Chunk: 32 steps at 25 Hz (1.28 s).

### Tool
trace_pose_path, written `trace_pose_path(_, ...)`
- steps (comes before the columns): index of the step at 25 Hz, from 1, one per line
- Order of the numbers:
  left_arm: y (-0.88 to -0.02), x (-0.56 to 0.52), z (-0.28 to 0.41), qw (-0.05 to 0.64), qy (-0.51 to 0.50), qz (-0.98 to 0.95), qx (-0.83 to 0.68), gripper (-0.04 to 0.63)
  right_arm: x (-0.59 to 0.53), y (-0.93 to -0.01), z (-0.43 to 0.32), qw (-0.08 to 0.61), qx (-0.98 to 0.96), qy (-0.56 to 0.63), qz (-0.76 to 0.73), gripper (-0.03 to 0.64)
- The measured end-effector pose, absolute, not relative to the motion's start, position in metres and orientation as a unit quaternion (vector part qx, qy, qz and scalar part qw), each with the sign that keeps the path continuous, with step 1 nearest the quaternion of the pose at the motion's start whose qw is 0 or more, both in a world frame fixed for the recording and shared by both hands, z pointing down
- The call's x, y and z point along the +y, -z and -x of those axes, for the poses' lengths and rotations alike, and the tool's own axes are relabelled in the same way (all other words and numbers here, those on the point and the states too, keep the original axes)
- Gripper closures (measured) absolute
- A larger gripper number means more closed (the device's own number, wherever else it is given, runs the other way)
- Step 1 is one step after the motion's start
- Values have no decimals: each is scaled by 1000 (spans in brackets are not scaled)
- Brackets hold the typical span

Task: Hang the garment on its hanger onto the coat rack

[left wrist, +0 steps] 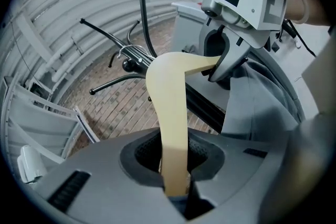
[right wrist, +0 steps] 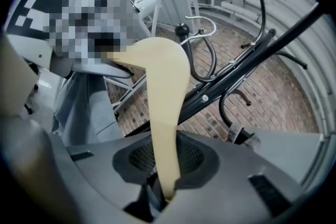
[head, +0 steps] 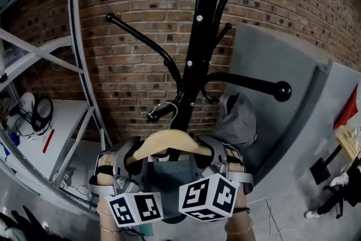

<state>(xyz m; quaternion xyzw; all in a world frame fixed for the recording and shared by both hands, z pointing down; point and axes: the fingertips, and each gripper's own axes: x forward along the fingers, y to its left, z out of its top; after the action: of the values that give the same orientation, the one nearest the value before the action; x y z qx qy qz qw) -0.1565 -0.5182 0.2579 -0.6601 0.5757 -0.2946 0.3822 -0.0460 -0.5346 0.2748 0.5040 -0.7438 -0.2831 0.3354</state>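
Hanger (head: 166, 141), pale wood, is held up in the air in front of the rack (head: 194, 42), one claw on each end. L claw (left wrist: 176, 176) is partly closed, pads clamped on the hanger's L arm, w/ the wood running up out of the jaws and bending toward the other claw. R claw (right wrist: 164, 170) is the same on the R arm: jaws part-shut, gripping the wood, nothing else btwn them. Garment (head: 169, 175), grey-blue, hangs off the hanger btwn the two claws and drapes down beside each.

Hook (head: 166, 110), bright metal, stands up from the hanger's middle, right by the ball tip of one of the rack's low arms on the L side; can't tell if it touches or sits over that arm. Rack is black, w/ curved arms ending in balls. Grey cap (head: 237, 121) hangs on the rack's R side, just above the R claw. Brick wall (head: 141, 8) is behind the rack, a grey panel (head: 276, 59) to its R, and a metal shelf frame (head: 79, 65) to its L w/ headphones (head: 39, 113) beyond.
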Motion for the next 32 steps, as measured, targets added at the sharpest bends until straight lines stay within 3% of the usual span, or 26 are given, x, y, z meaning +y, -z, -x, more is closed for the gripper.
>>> trace_pose_path(16, -307, -571, 153, 352, 325, 693, 539, 531, -577, -323, 41, 383, -734, 238, -508, 543)
trace_pose_path(32, -309, -580, 143, 347, 287, 726, 520, 512, -584, -327, 36, 361, -743, 246, -508, 541)
